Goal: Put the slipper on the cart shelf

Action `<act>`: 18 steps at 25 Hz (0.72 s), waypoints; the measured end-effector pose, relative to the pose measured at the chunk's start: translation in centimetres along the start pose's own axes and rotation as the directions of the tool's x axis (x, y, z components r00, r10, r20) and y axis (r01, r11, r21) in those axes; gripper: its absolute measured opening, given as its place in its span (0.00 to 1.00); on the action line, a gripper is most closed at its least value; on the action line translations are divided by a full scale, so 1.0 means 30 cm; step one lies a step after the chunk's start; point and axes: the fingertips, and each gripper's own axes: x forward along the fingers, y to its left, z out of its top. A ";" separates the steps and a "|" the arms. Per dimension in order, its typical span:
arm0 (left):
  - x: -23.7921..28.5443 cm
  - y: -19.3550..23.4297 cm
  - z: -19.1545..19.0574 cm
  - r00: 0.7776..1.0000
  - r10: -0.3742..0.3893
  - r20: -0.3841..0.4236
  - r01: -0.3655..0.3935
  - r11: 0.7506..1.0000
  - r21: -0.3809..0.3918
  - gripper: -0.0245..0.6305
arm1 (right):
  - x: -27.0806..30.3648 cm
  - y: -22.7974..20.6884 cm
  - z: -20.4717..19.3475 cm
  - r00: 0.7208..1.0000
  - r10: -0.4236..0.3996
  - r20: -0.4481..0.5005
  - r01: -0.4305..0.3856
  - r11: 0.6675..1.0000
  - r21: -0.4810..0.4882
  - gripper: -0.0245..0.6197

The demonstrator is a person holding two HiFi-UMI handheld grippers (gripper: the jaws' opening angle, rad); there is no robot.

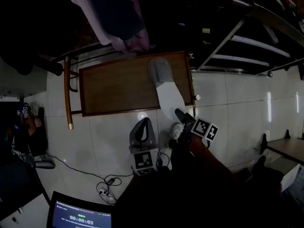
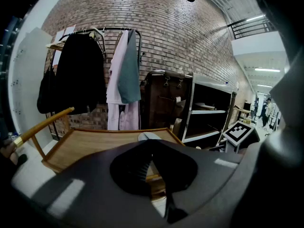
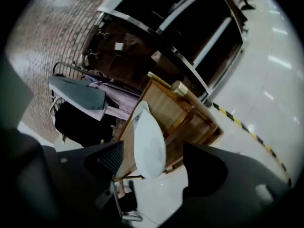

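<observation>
A grey and white slipper (image 1: 166, 87) lies on the right side of the wooden cart shelf (image 1: 114, 84), its heel hanging over the front edge. My right gripper (image 1: 179, 122) is just in front of that heel and stands open. In the right gripper view the slipper (image 3: 149, 141) shows between the wide jaws, and neither pad touches it. My left gripper (image 1: 142, 128) hovers over the floor in front of the cart, left of the slipper, with its jaws together and nothing in them. From the left gripper view only the slipper's toe (image 2: 146, 136) peeks above the jaws.
The cart's wooden handle (image 1: 67, 94) runs along its left end. Garments hang on a rack (image 2: 118, 65) behind the cart. A metal shelf unit (image 1: 247, 46) stands to the right. Cables and a power strip (image 1: 105, 186) lie on the white tiles, with a screen (image 1: 80, 217) at the bottom left.
</observation>
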 end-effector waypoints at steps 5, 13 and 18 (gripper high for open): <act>-0.009 -0.015 -0.008 1.000 -0.012 -0.008 0.012 1.000 0.010 0.06 | 0.062 -0.042 -0.036 0.999 0.018 -0.029 -0.014 0.989 0.146 0.64; -0.024 -0.012 -0.023 1.000 -0.014 -0.016 0.014 1.000 0.019 0.06 | 0.135 -0.072 -0.027 1.000 -0.003 -0.026 0.008 0.979 0.204 0.56; -0.058 0.012 -0.008 1.000 -0.018 -0.007 0.018 0.999 0.041 0.06 | 0.109 -0.060 -0.011 0.999 -0.045 -0.008 0.045 0.991 0.128 0.29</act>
